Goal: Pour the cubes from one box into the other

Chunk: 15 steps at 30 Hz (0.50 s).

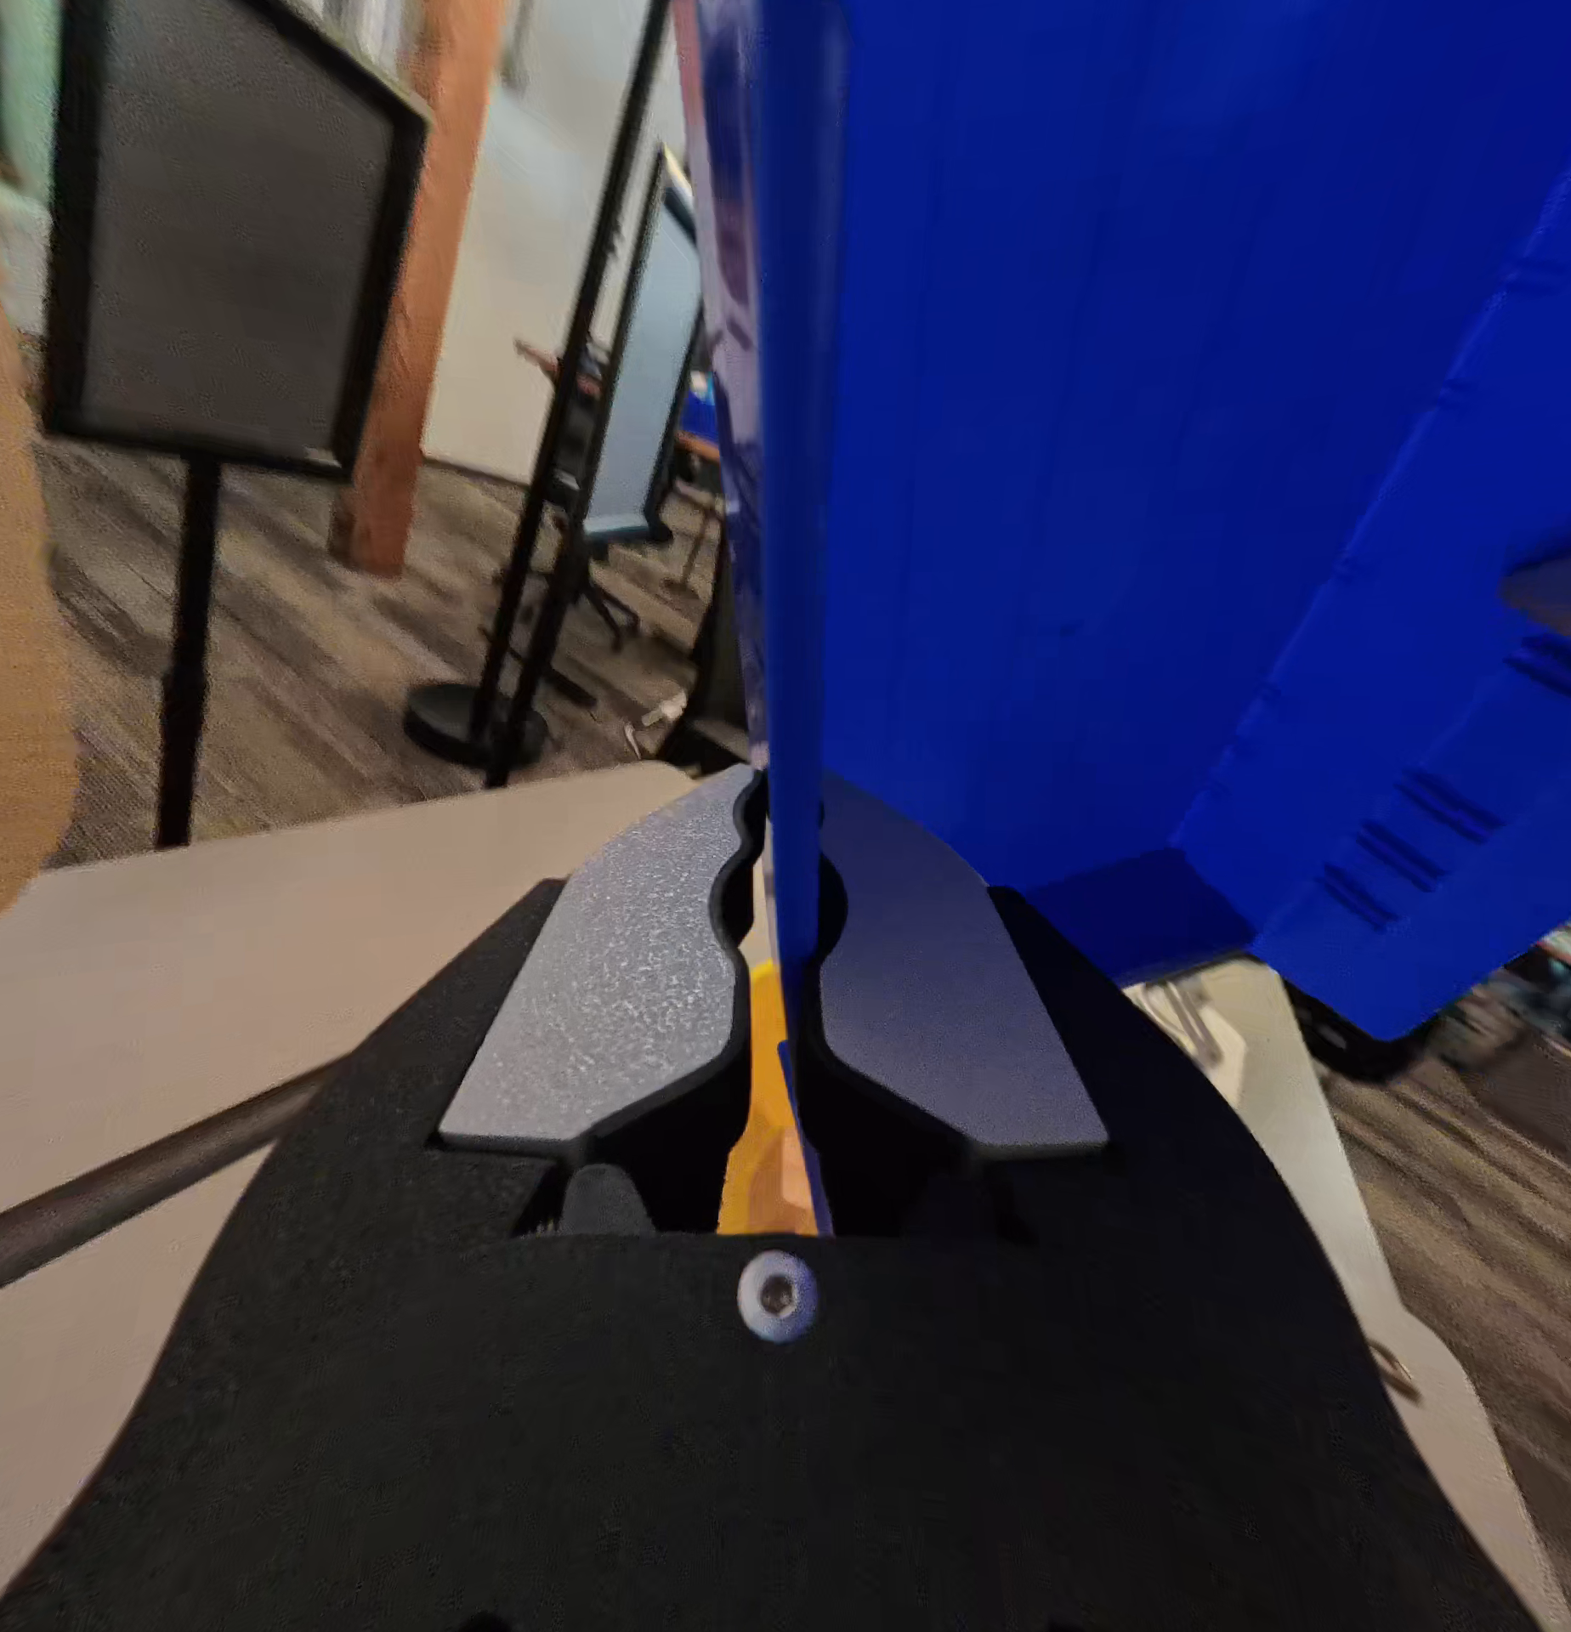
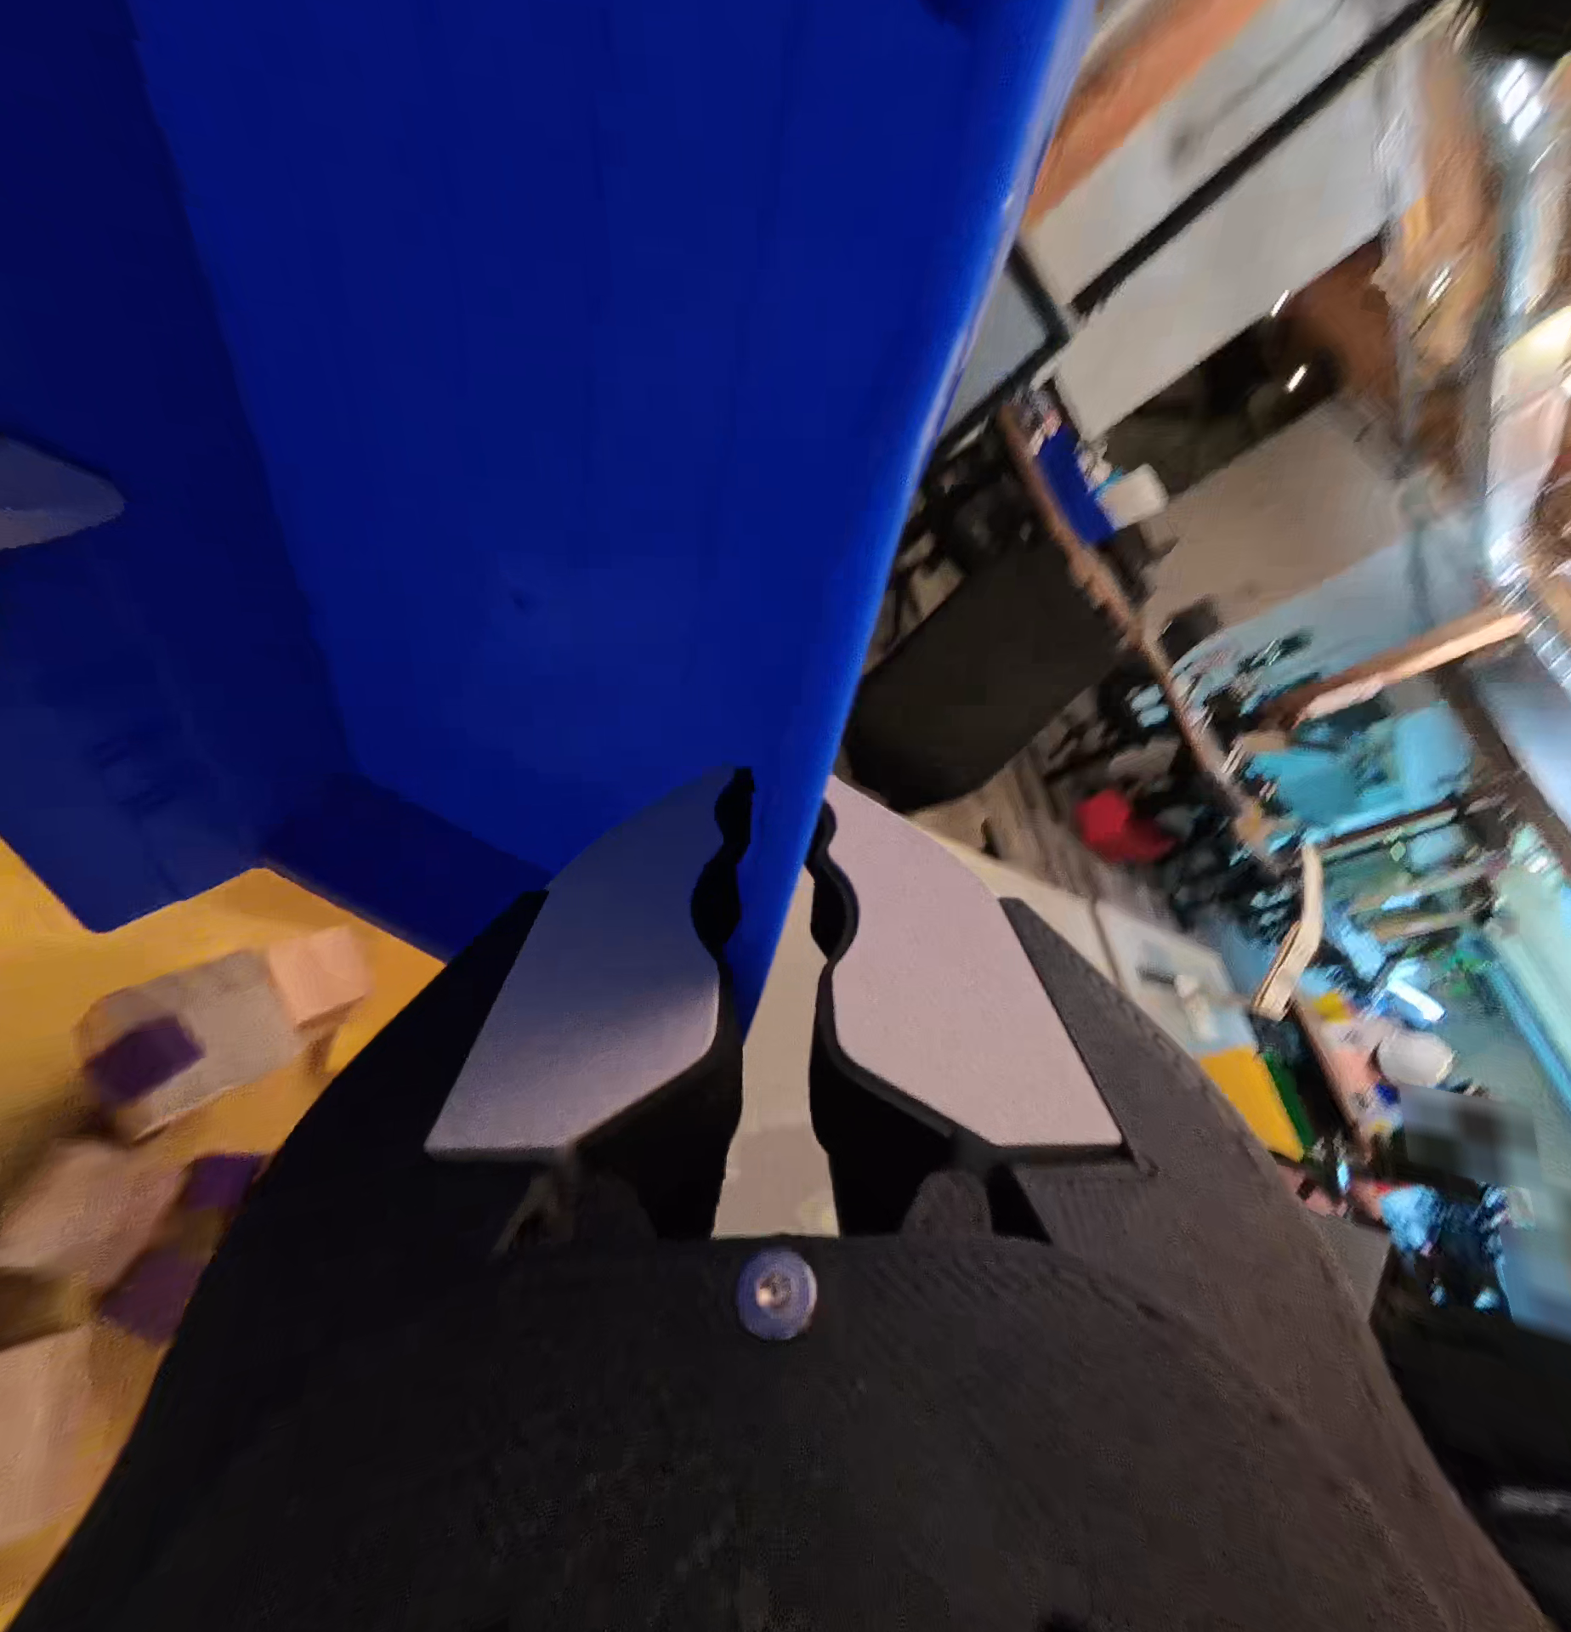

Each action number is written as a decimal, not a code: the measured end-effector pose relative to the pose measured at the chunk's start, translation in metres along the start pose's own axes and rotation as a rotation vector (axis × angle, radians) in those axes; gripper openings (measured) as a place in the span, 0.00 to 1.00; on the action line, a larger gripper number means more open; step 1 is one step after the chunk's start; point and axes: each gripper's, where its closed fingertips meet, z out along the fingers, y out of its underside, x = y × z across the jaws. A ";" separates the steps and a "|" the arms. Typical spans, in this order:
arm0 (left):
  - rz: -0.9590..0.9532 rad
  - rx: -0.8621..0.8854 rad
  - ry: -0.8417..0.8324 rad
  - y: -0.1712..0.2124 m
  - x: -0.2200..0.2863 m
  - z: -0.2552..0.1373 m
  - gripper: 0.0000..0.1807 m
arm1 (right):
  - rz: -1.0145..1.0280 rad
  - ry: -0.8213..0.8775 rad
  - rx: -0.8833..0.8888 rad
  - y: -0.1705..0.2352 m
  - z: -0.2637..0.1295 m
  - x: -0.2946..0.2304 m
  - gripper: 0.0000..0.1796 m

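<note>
Blue box (image 1: 1118, 442), yellow box (image 2: 22, 918), purple and pale cubes (image 2: 142, 1064), grey-padded black tongs (image 1: 786, 874)

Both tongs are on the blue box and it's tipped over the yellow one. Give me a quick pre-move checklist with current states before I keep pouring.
1. Left tongs clamped on a wall of the blue plastic box: ok.
2. Right tongs clamped on a wall of the same box: ok.
3. Yellow box lies under the blue one: ok.
4. Wooden cubes, some with purple faces, landing in the yellow box: ok for those in view.
5. Blue box emptied: cannot tell, its inside is hidden.
6. Cubes spilled on the pale tabletop: none in view, but much of it is hidden.
</note>
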 end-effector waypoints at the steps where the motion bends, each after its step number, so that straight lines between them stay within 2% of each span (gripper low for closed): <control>1: -0.012 0.009 -0.026 -0.001 -0.003 -0.001 0.02 | -0.014 0.002 0.009 0.000 0.004 -0.001 0.06; 4: -0.087 -0.060 -0.044 0.005 -0.001 -0.001 0.03 | 0.008 -0.030 -0.066 0.014 0.017 -0.004 0.08; 6: -0.075 -0.061 -0.022 0.003 0.006 -0.005 0.03 | -0.042 -0.002 -0.004 0.009 0.011 0.001 0.10; 9: -0.149 -0.036 0.030 -0.006 0.023 -0.010 0.03 | -0.104 0.060 0.054 0.002 0.003 0.009 0.18; 12: -0.220 -0.098 0.022 -0.001 0.034 -0.007 0.05 | -0.061 0.088 -0.010 0.005 0.003 0.023 0.11; 13: -0.246 -0.106 0.070 -0.001 0.044 -0.007 0.07 | -0.052 0.086 -0.037 0.007 0.005 0.031 0.13; 14: -0.260 -0.109 0.106 -0.001 0.052 -0.006 0.10 | -0.044 0.080 -0.058 0.008 0.007 0.039 0.09; 15: -0.242 -0.116 0.136 -0.002 0.061 -0.006 0.12 | -0.034 0.069 -0.070 0.009 0.009 0.048 0.08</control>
